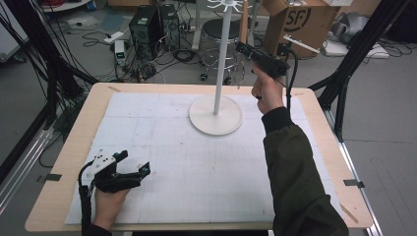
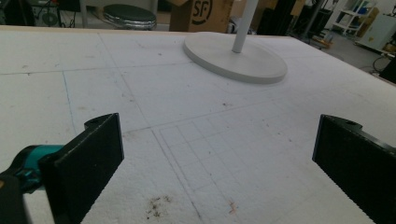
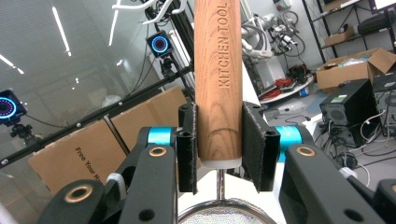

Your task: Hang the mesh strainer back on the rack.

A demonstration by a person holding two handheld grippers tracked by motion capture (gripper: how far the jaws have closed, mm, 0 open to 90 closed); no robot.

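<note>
White table mat (image 1: 162, 147) — one stand (image 1: 216, 115), one wooden-handled strainer (image 3: 218, 79) clamped.

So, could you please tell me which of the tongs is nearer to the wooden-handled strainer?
Right. The right tongs are clamped on the strainer's wooden handle, up by the white stand. The left tongs rest open on the table's near-left corner, far away.

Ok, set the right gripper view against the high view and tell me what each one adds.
Right gripper view alone: the right gripper is clamped on a wooden handle marked KITCHEN TOOL, with a metal mesh strainer hanging below it. High view alone: the left gripper resting low over the white mat, and the white stand on its round base. Both: the right gripper, raised beside the stand's pole, and cardboard boxes behind.
</note>
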